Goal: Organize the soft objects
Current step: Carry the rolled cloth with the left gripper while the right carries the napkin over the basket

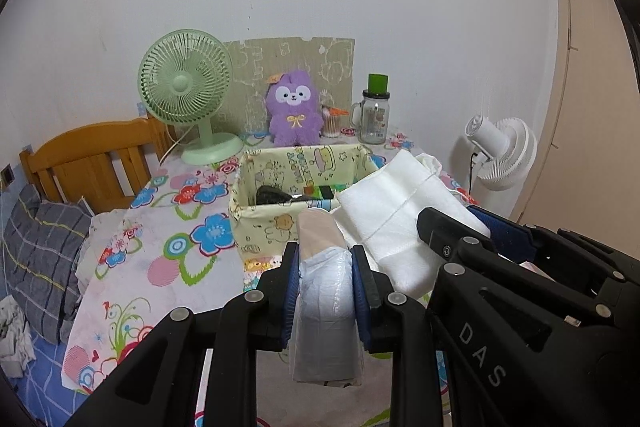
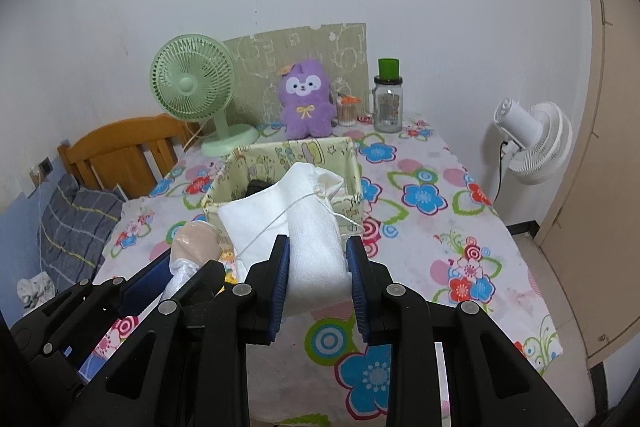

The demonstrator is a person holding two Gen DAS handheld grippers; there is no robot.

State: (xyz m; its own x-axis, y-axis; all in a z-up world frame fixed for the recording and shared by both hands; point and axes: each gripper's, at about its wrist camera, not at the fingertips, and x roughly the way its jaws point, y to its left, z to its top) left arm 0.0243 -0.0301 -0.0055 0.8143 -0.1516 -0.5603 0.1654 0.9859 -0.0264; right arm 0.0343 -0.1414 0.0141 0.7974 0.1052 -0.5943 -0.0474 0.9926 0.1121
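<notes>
Gripping two soft things at once, I have one in each hand, both raised above the flowered tablecloth (image 2: 460, 259). My left gripper (image 1: 325, 263) is closed tight on a plastic-wrapped roll (image 1: 326, 291); the blue pads press its sides low down, its beige end sticks out past the fingertips, and its grey lower end hangs under them. My right gripper (image 2: 316, 259) is clamped on a folded white cloth (image 2: 312, 227), the pads squeezing the near part while the rest stands out forward, tied round with a thin white string (image 2: 276, 223). From the left camera the right gripper and its cloth sit just beside the roll, on its right; the two bundles look close, though I cannot tell whether they touch.

Just beyond both loads stands the pale yellow fabric basket (image 1: 276, 223) with cartoon prints, open at the top, with a dark object and something green lying inside.

Behind the basket, against a printed board at the wall, sits a purple plush toy (image 1: 295, 109). A green desk fan (image 1: 186, 87) stands to its left, a glass jar (image 1: 375, 119) with a green lid to its right. Off the table's right edge is a white fan (image 2: 532, 143); to the left, a wooden headboard (image 1: 92, 159).
</notes>
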